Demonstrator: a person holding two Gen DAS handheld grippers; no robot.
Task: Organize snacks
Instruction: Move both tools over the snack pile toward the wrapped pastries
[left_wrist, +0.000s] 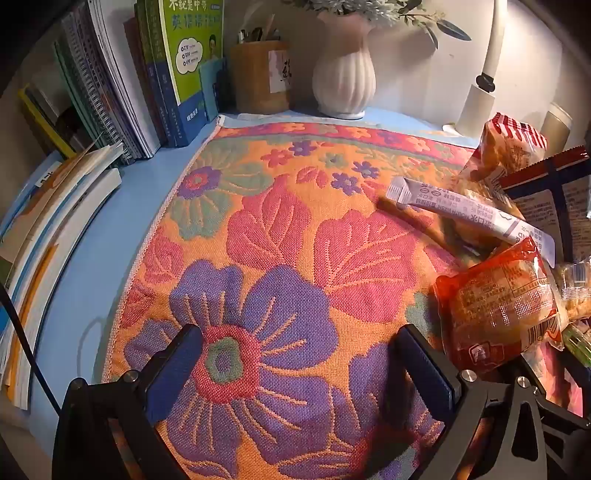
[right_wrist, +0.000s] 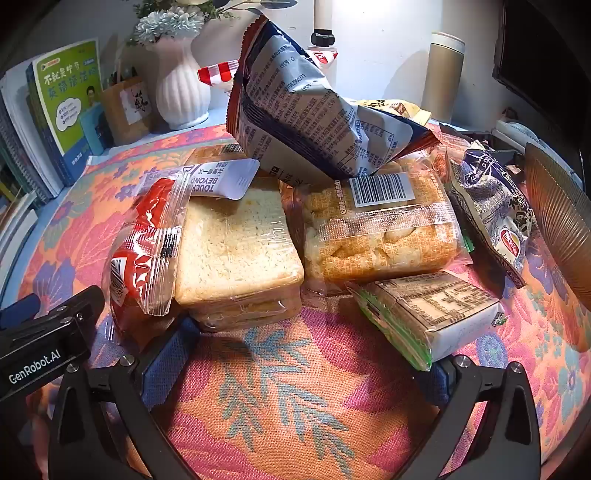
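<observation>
A heap of snacks lies on the flowered cloth (right_wrist: 288, 398). In the right wrist view I see wrapped sliced bread (right_wrist: 236, 251), a red-wrapped bun (right_wrist: 144, 254), a bag of crackers (right_wrist: 380, 232), a blue-grey bag (right_wrist: 306, 110) on top, a white stick sachet (right_wrist: 210, 181), a green-edged pack (right_wrist: 428, 314) and a patterned bag (right_wrist: 495, 218). My right gripper (right_wrist: 306, 354) is open just before the bread. My left gripper (left_wrist: 299, 362) is open and empty over the cloth (left_wrist: 280, 236), left of an orange-wrapped bun (left_wrist: 498, 306) and the sachet (left_wrist: 461, 210).
Books (left_wrist: 110, 85) stand at the back left, with a wooden pen holder (left_wrist: 262, 81), a white vase (left_wrist: 343, 77) and a lamp stem (left_wrist: 487, 66). A thermos (right_wrist: 443, 70) stands at the back right. A ribbed brown object (right_wrist: 557, 221) is at the far right.
</observation>
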